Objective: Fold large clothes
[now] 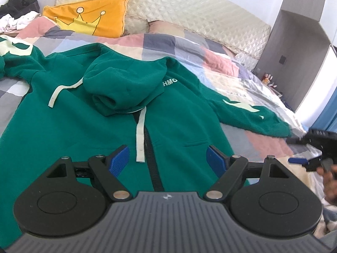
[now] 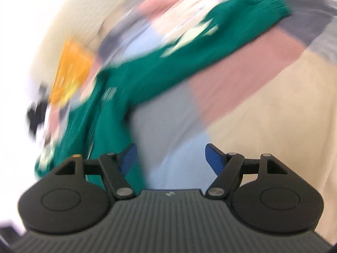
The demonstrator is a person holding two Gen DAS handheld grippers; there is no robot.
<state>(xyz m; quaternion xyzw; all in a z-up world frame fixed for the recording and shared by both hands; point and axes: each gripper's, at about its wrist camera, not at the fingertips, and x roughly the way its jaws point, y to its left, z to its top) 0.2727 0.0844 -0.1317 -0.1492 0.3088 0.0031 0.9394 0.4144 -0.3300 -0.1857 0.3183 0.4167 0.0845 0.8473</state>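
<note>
Green zip hoodie [image 1: 88, 126] lies front-up on the bed's patchwork quilt [image 1: 248, 143], hood [image 1: 124, 84] flopped fwd over the chest, zip running down the middle, both sleeves out to the sides. Right sleeve [image 1: 248, 113] stretches toward the bed edge, cuff w/ pale print near the end; the other sleeve goes off frame at far left. Orange crown pillow [image 1: 88, 19] sits at the headboard, well clear. Looks like early stage, nothing folded yet, garment just laid flat. Step in hand, I'd guess: bring a sleeve in across the body. To do it well: grab near the cuff, not mid-sleeve, lift only enough to clear the quilt, lay it straight across the chest so the shoulder seam becomes the fold line, and flatten the hood first or it'll bulk up the stack. Drawstrings [image 1: 140, 139] should be tucked, else they trail out. Left gripper [image 1: 168, 160] hovers over the lower zip, fingers [image 1: 119, 160] wide apart, nothing between them, not touching cloth as far as I can tell. Right gripper [image 2: 170, 158] is over bare quilt beside the hoodie's side edge, pic badly smeared; its fingers [image 2: 214, 160] are spread too, empty, w/ the sleeve cuff [image 2: 273, 6] well ahead of it.
</note>
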